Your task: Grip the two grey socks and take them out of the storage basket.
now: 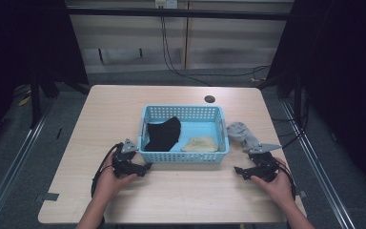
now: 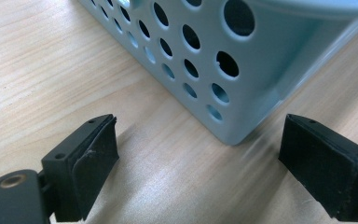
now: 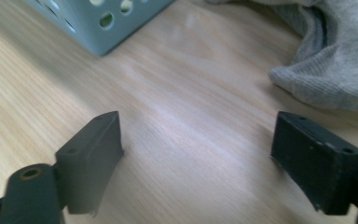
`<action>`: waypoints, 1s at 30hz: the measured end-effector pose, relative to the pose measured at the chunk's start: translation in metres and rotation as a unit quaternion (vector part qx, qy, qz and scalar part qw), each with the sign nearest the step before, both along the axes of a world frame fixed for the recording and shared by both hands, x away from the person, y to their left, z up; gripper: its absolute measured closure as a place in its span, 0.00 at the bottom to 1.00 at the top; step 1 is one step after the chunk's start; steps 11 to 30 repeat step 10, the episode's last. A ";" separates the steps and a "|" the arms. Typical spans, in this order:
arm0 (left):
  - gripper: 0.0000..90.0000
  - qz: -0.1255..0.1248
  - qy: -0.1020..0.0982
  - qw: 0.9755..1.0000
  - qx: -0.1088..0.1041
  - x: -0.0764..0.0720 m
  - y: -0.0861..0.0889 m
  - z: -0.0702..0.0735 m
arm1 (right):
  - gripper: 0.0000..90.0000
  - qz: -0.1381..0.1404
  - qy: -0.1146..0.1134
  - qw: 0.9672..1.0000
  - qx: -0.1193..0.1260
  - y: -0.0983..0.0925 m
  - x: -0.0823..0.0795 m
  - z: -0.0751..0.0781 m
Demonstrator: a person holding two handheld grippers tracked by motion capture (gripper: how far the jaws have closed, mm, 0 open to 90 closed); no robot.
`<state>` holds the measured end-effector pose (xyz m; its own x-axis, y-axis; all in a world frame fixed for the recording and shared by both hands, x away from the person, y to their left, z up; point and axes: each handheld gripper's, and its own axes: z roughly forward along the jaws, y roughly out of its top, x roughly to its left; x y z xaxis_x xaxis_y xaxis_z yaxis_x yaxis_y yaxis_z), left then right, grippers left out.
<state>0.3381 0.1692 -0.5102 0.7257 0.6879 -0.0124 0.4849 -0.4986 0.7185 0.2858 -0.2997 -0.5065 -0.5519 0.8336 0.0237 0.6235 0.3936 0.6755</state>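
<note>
The wooden table [image 1: 171,191] carries a light-blue perforated basket [image 1: 183,157] at its middle, already holding a black garment [image 1: 163,133] and a folded cream cloth [image 1: 200,144]. The work in hand looks like gathering laundry into it, and the piece left out is a grey ribbed sock [image 1: 240,133], lying on the table just beside the basket's right wall.

The right gripper [image 1: 244,172] rests low on the table near the sock, its jaws spread wide and empty; in the right gripper view the sock [image 3: 335,60] sits ahead and to one side of the gap. A straight closing from here would likely catch bare wood or a thin edge of fabric, which could slip free during the lift.

The left gripper [image 1: 144,168] lies by the basket's front left corner [image 2: 235,133], jaws likewise wide apart with nothing between them. A careless push there could shove the light basket sideways onto the sock.
</note>
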 end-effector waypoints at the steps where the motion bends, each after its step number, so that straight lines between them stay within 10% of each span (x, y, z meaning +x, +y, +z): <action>1: 0.12 0.000 0.000 1.000 0.000 0.000 0.000 0.000 | 0.16 -0.002 -0.008 1.000 0.006 0.000 -0.002 -0.002; 30: 0.12 0.000 0.000 1.000 0.000 0.000 0.000 0.000 | 0.15 -0.004 -0.026 0.999 0.018 -0.002 -0.003 -0.005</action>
